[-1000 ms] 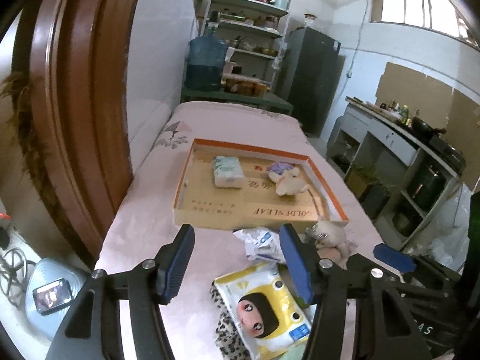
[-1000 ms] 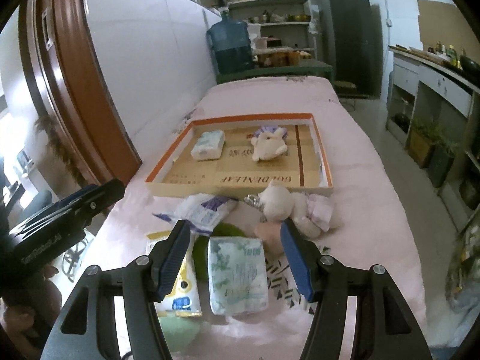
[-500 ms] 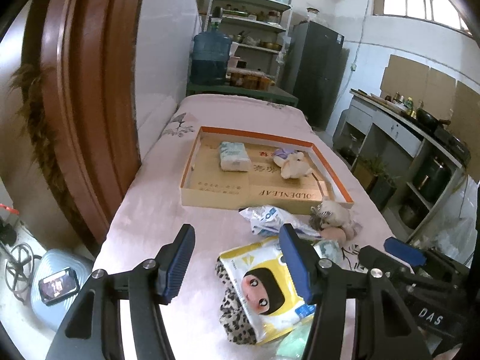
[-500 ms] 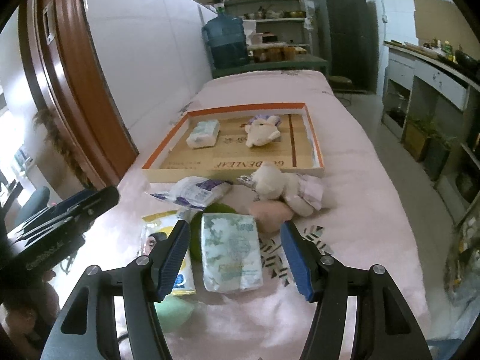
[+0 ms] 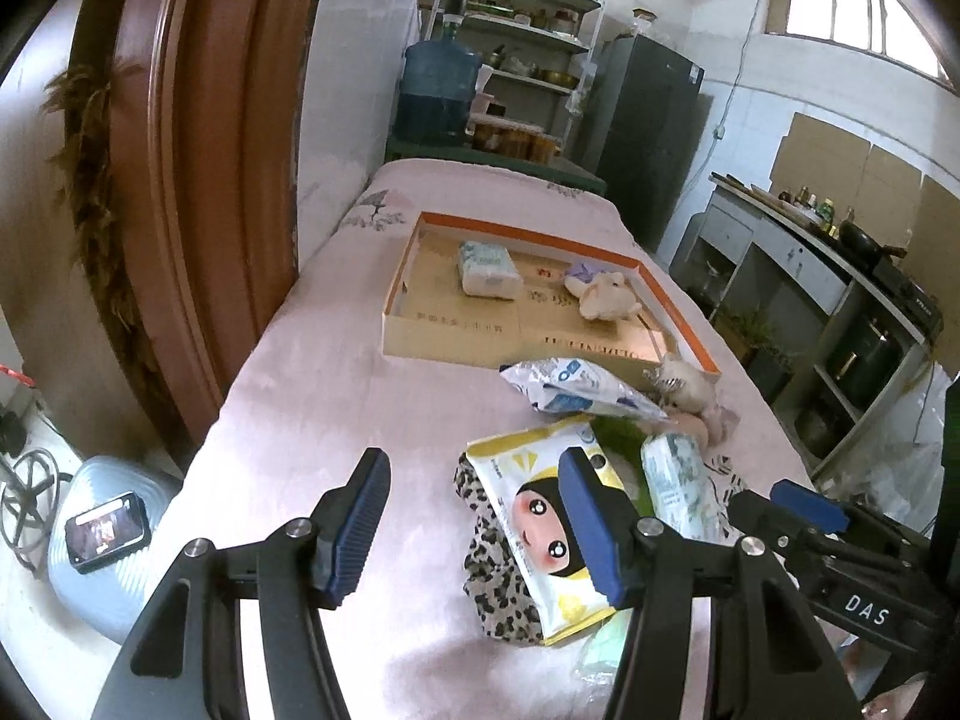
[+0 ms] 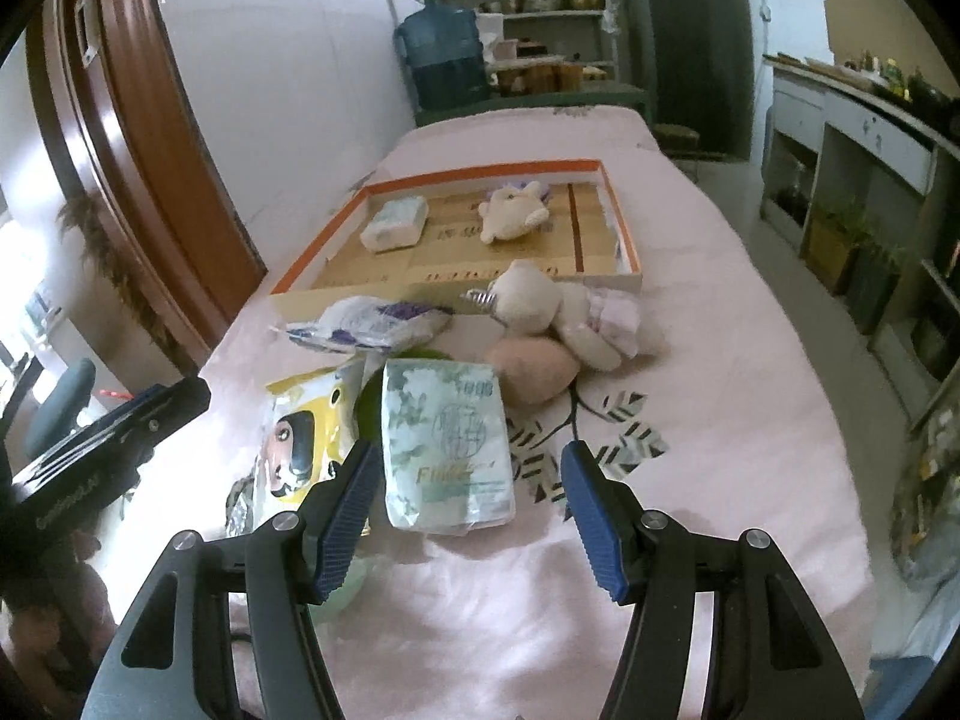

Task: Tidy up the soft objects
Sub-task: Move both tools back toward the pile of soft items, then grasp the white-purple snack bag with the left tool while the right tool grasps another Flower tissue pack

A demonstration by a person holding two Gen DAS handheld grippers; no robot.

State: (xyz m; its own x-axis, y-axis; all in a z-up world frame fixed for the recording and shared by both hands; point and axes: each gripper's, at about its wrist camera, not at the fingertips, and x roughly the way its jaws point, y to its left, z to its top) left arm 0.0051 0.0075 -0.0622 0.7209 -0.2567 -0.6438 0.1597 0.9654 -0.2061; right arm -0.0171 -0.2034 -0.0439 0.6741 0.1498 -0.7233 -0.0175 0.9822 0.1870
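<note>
The right hand-held gripper (image 6: 471,501) hovers spread and empty, level above the near end of the green tissue pack (image 6: 447,444), whose long axis runs away toward the cardboard tray (image 6: 624,240). The left hand-held gripper (image 5: 474,519), also spread, has drawn back from the tray since earlier.

The pink-covered table (image 6: 750,372) bears an orange-rimmed cardboard tray (image 6: 624,240), tissue packs (image 6: 447,438) and plush toys (image 6: 540,300).

The right hand-held gripper (image 6: 471,513), jaws spread wide, hovers over a green-patterned tissue pack (image 6: 447,441) on the pink cloth (image 6: 720,420).
</note>
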